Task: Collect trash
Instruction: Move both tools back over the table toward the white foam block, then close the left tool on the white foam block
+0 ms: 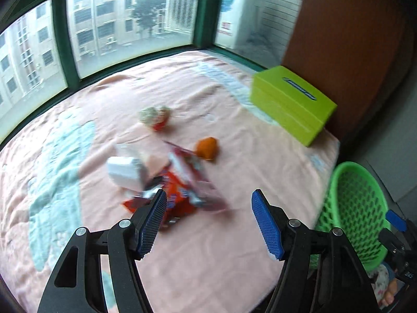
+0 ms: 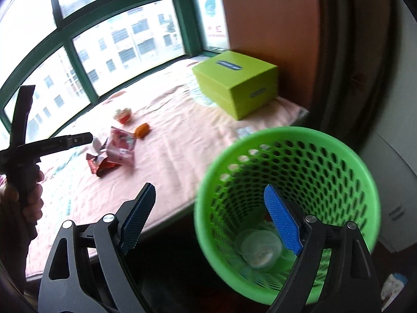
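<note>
On the pink blanket [image 1: 234, 140] lies a blurred heap of trash: red-orange snack wrappers [image 1: 182, 185], a white crumpled box [image 1: 125, 172], an orange lump [image 1: 207, 147] and a small cup-like piece [image 1: 155, 116]. My left gripper [image 1: 209, 203] hovers open just short of the wrappers, nothing between its fingers. The same wrappers [image 2: 114, 151] show in the right wrist view. My right gripper [image 2: 211, 208] is open over the green mesh basket [image 2: 338, 156]; the basket's near rim lies between its fingers, no pad pressing. A clear plastic cup [image 2: 260, 247] lies at the basket's bottom.
A lime-green tissue box [image 1: 292, 104] sits at the bed's far right by a brown wall panel [image 1: 351, 39]. Green-framed windows [image 1: 130, 23] bound the far side. The green basket [image 1: 357, 208] stands off the bed's right edge. A hand [image 2: 31, 198] holds the left gripper's handle.
</note>
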`<state>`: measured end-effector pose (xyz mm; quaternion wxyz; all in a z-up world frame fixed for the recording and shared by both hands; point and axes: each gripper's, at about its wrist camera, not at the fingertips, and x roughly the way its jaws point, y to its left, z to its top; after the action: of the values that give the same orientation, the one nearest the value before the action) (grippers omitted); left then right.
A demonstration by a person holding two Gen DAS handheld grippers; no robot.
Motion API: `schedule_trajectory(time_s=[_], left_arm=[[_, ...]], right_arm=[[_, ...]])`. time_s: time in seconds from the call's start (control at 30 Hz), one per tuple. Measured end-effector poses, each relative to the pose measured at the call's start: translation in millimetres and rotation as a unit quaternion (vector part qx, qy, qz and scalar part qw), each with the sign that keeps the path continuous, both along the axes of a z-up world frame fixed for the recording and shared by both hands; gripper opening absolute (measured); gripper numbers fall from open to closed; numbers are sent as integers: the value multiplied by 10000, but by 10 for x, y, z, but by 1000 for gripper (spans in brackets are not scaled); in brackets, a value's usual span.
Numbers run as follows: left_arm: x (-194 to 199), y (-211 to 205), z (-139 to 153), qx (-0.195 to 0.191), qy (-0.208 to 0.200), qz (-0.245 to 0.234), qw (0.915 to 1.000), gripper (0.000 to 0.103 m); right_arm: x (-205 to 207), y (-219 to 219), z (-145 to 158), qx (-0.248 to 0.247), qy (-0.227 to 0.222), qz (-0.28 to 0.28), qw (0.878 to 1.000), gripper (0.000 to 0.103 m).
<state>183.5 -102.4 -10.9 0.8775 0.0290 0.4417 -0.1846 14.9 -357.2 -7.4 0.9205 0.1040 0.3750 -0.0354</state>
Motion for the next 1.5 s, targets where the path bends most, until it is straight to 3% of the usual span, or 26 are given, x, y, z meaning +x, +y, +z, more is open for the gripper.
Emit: schedule_trajectory(time_s=[0.37, 0.97, 1.3, 1.5], left_arm=[[495, 684, -316, 203, 131, 581, 9980, 76], [915, 719, -686, 162, 430, 421, 9981, 82], [970, 755, -755, -63, 478, 258, 9985, 58], [946, 790, -707, -119, 414, 249, 9988, 57]], right_arm=[[481, 486, -92, 97, 209, 574, 9981, 90], [1085, 837, -204, 272, 482, 931, 9941, 90], [1426, 940, -221, 492, 561, 1085, 9913, 90], [1679, 974, -263, 485, 662, 1071, 9909, 89]])
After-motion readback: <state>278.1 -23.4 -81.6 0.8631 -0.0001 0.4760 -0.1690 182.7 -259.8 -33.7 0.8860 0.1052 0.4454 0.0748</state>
